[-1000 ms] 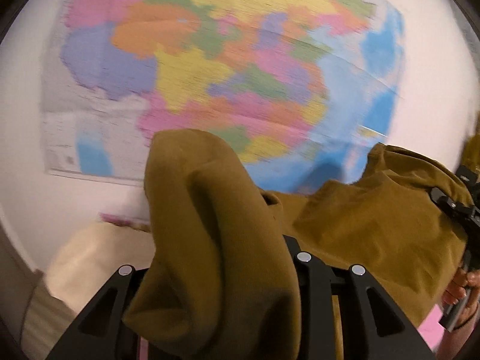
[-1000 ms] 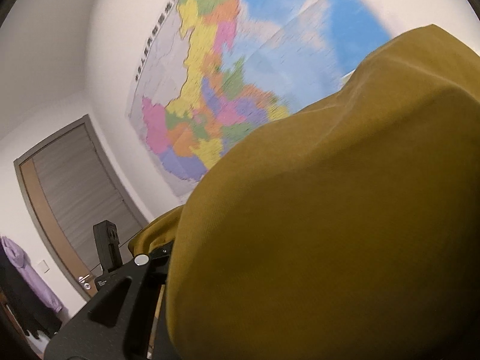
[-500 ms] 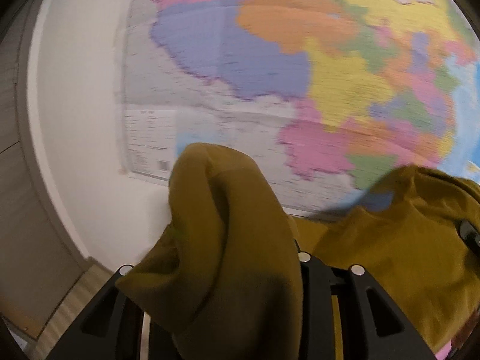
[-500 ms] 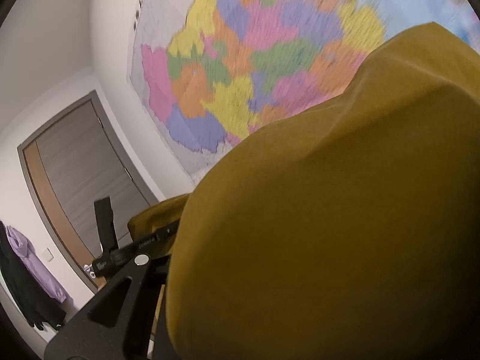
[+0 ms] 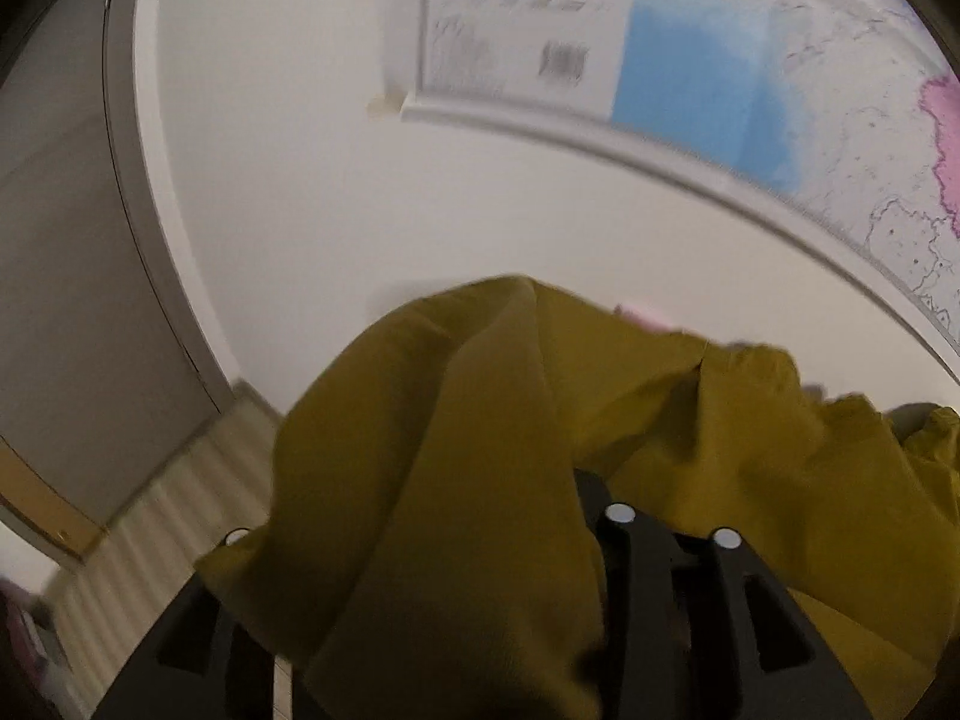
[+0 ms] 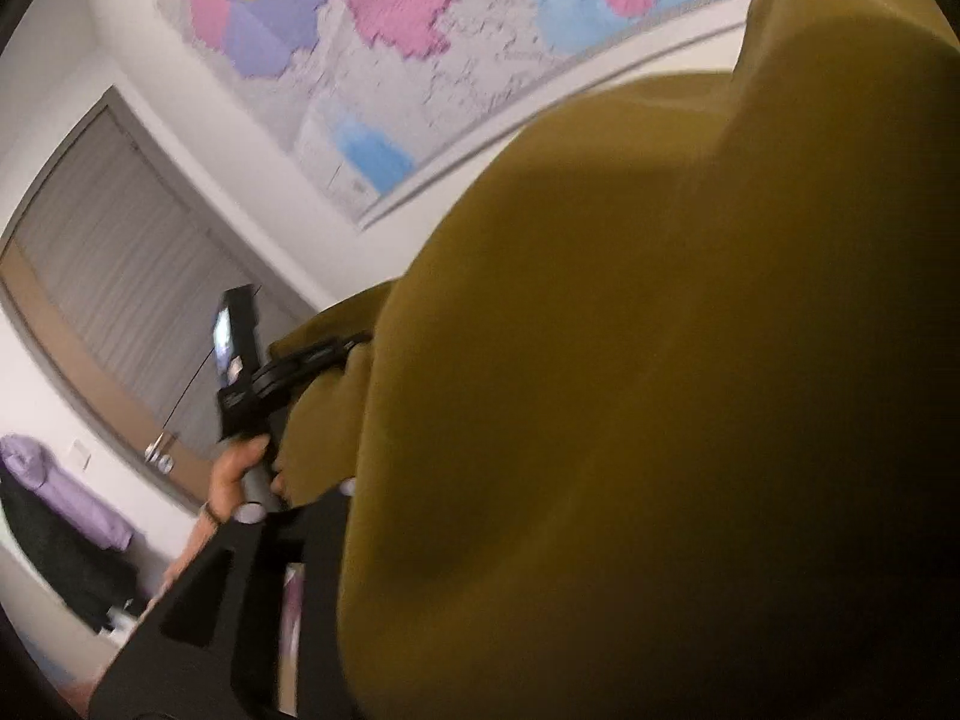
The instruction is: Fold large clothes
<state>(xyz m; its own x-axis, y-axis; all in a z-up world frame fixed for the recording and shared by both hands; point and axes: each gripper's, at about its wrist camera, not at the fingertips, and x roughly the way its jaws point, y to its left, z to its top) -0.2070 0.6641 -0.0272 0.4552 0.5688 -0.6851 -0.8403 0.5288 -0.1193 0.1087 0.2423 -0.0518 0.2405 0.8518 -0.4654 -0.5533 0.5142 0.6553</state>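
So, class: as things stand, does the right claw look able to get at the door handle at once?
Probably not. The right claw is draped in the mustard garment and seems to be gripping it, and the door handle sits across the room, beyond the left claw.

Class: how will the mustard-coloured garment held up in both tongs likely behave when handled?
Probably floppy: the mustard garment drapes in soft folds over the left tongs. Likely fairly thick and not slippery, since it bulges over the right tongs without sliding.
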